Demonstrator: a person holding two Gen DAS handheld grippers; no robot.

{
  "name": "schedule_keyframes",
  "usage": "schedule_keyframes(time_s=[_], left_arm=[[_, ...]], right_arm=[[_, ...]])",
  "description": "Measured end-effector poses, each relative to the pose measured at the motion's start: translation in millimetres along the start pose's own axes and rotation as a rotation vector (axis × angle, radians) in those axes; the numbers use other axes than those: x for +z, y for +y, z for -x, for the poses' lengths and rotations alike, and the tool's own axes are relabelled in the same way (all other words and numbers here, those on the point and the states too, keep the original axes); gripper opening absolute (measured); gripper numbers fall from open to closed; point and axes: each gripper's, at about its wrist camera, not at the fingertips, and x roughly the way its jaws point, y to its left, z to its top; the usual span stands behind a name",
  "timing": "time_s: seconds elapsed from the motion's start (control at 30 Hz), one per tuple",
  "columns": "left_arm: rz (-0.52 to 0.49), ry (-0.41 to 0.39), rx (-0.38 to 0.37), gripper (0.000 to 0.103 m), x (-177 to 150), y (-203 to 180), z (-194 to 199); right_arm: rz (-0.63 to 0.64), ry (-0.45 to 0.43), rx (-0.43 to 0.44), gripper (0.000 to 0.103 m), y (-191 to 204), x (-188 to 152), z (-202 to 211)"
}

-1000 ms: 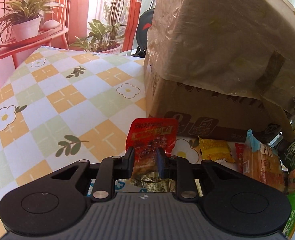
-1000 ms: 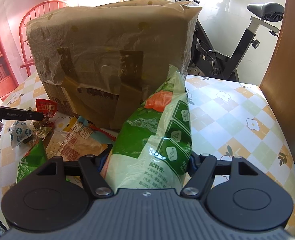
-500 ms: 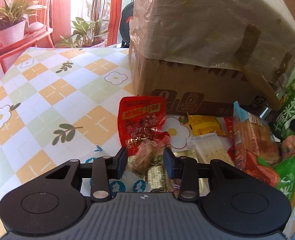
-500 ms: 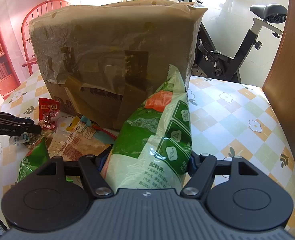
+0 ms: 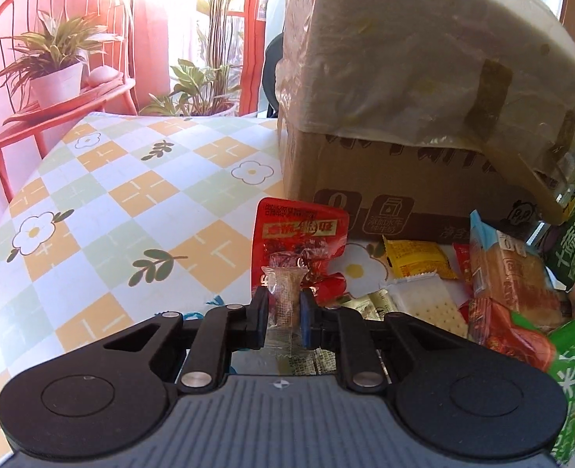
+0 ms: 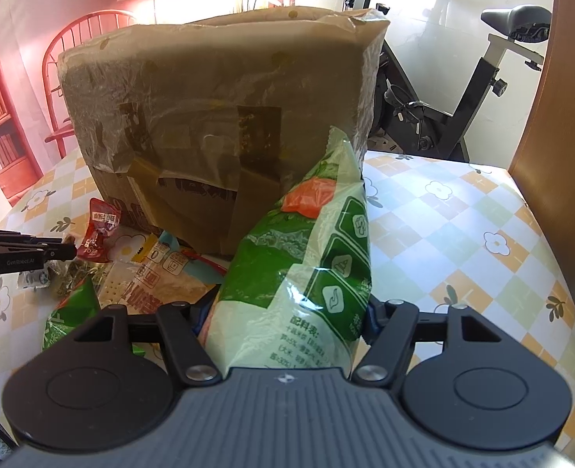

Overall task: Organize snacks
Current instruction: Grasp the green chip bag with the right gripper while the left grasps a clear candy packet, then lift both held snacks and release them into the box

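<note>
While the left gripper (image 5: 283, 312) has its fingers pinched on a small clear-wrapped snack (image 5: 284, 304), held just above the red packet (image 5: 297, 241), the right gripper (image 6: 287, 312) clamps the big green bag (image 6: 307, 273) w/ fingers spread wide (bag upright, leaning by the cardboard box (image 6: 217, 117)). Other snacks lie on the desk (image 5: 112, 202) btw them.

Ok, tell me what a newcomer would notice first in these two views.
The big cardboard box wrapped in plastic film fills the middle of the flowered tablecloth. The right gripper has its jaws shut on a tall green snack bag in front of it. The left gripper pinches a small clear-wrapped snack above the snack pile, near a red packet.
</note>
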Motion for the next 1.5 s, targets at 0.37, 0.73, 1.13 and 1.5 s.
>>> schedule_keyframes(time_s=[0.37, 0.73, 1.13, 1.5], left_arm=[[0.031, -0.109, -0.025, 0.018, 9, -10, 49], [-0.022, -0.274, -0.066, 0.018, 48, -38, 95], [-0.077, -0.401, -0.093, 0.018, 100, -69, 120], [-0.141, -0.429, -0.078, 0.018, 173, -95, 104]], right_arm=[[-0.016, -0.048, -0.010, 0.067, -9, 0, 31], [0.024, -0.222, 0.001, 0.067, -11, 34, 94], [0.080, -0.390, 0.030, 0.066, -12, 108, 156], [0.198, -0.469, 0.034, 0.066, 3, 201, 95]])
